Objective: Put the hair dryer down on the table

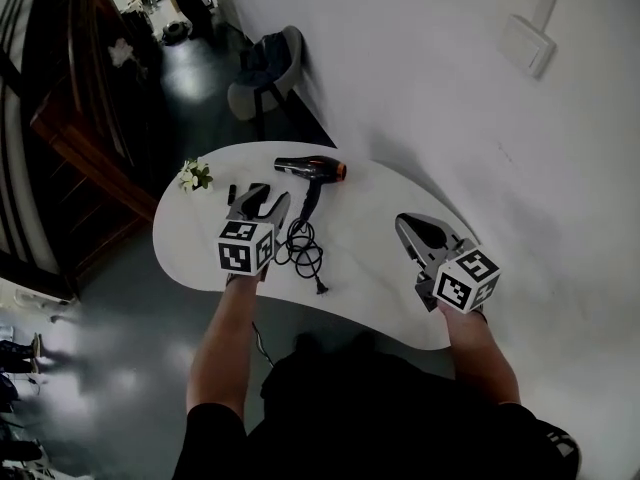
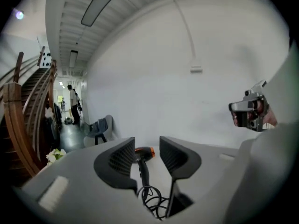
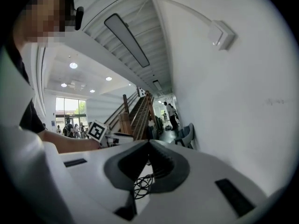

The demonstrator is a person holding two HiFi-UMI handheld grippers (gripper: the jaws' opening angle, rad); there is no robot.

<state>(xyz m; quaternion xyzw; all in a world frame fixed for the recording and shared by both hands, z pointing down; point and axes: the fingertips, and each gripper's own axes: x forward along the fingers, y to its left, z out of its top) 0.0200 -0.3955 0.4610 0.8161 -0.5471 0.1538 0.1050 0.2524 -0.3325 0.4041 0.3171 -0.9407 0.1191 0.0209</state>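
A black hair dryer with an orange ring at its nozzle lies flat on the white table, near the far edge. Its black cord coils toward me and ends in a plug. My left gripper sits just short of the dryer, to the left of its handle, open with nothing between its pads. In the left gripper view the hair dryer shows beyond the open left gripper, apart from it. My right gripper hovers over the table's right part, away from the dryer. The right gripper is shut and empty.
A small bunch of white flowers stands at the table's far left, with a small dark object beside it. A grey chair stands beyond the table against the white wall. A wooden staircase rises at the left.
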